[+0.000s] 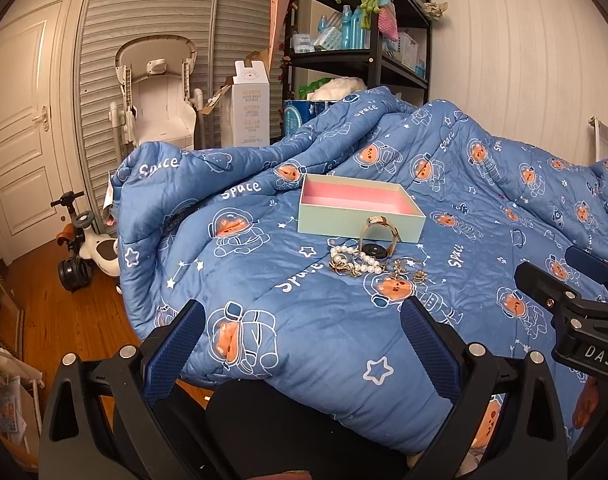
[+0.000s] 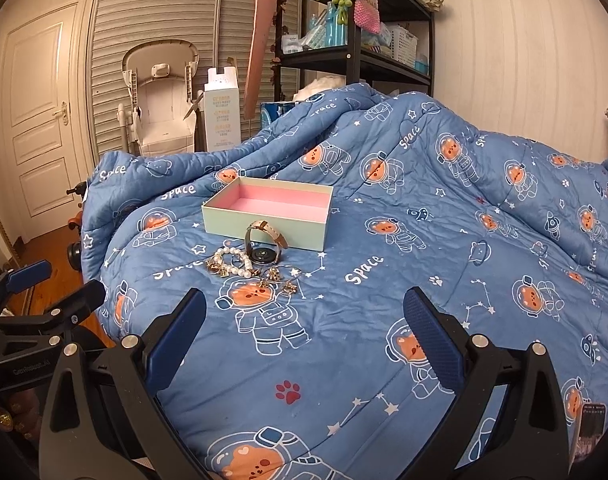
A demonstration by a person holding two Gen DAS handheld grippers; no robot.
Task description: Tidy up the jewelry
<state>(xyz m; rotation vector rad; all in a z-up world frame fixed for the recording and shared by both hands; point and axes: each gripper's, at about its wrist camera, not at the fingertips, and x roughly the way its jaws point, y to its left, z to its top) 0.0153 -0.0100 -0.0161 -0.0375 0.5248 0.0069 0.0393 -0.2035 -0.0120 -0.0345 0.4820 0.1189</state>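
A pale green box (image 1: 359,227) (image 2: 264,230) with a pink lining lies empty on the blue quilt. Just in front of it stands a watch (image 1: 377,236) (image 2: 262,242) with a dark face and tan strap. A pearl bracelet (image 1: 355,262) (image 2: 236,262) and gold earrings (image 1: 407,272) (image 2: 280,280) lie beside it. My left gripper (image 1: 304,328) hovers open, short of the jewelry, holding nothing. My right gripper (image 2: 304,320) is also open and empty, to the right of the pile; it shows at the right edge of the left wrist view (image 1: 559,300).
The quilt (image 2: 423,240) bunches into high folds behind the box. A black shelf unit (image 1: 367,40), a white high chair (image 1: 160,96), a tall carton (image 1: 250,108) and a ride-on toy (image 1: 84,248) stand on the wood floor beyond the bed's left edge.
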